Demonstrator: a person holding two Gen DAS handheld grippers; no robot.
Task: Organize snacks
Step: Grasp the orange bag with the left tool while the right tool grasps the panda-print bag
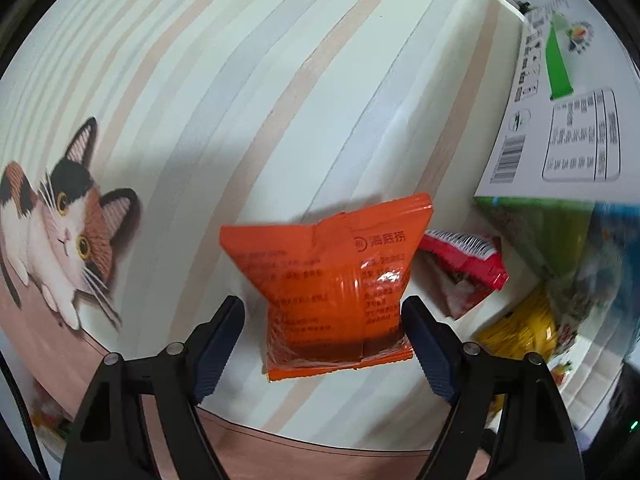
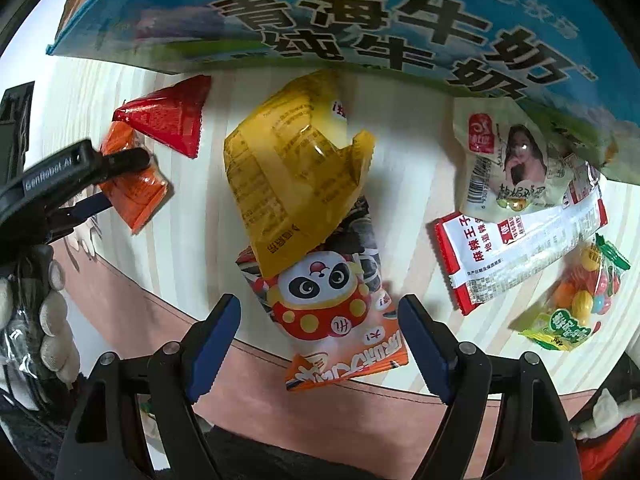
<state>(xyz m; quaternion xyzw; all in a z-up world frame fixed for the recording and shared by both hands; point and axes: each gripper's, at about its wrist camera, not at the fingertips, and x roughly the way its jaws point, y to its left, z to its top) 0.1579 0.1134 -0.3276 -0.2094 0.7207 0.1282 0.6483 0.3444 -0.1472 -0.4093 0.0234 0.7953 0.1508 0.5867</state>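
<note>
orange packet (image 1: 334,284) sits between left gripper (image 1: 324,344) fingers, jaws apart, unclamped; long axis runs along fingers, toward milk carton (image 1: 560,112).

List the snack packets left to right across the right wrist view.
Orange packet → red packet → yellow packet → cream packet with a portrait → colourful candy bag.

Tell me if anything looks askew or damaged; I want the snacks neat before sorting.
The yellow packet lies tilted across the panda-print packet, covering its upper end. The white-and-red packet is tucked under the pale packet. Nothing looks torn or spilled.
</note>
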